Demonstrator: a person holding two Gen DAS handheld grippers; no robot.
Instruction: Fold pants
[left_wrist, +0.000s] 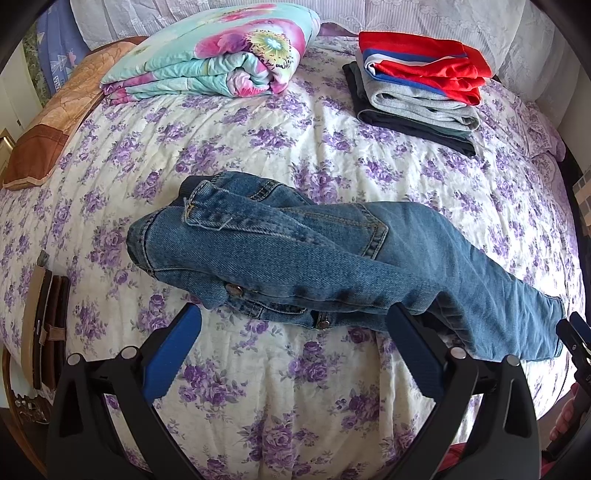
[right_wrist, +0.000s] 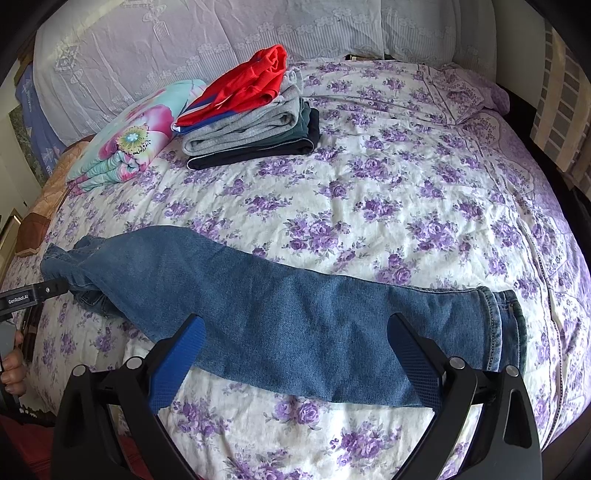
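A pair of blue jeans (left_wrist: 314, 258) lies across the floral bedspread, waist bunched at the left, legs laid together running right. In the right wrist view the jeans (right_wrist: 295, 325) stretch from the crumpled waist at the left to the hems at the right. My left gripper (left_wrist: 293, 317) is open and empty, just in front of the waist and fly buttons. My right gripper (right_wrist: 295, 328) is open and empty, its fingers over the near edge of the lower legs. Each gripper shows at the edge of the other's view.
A stack of folded clothes (left_wrist: 417, 88), red on top, sits at the back of the bed; it also shows in the right wrist view (right_wrist: 251, 110). A folded floral quilt (left_wrist: 214, 51) lies to its left. Pillows line the headboard. The bedspread (right_wrist: 406, 192) fills the view.
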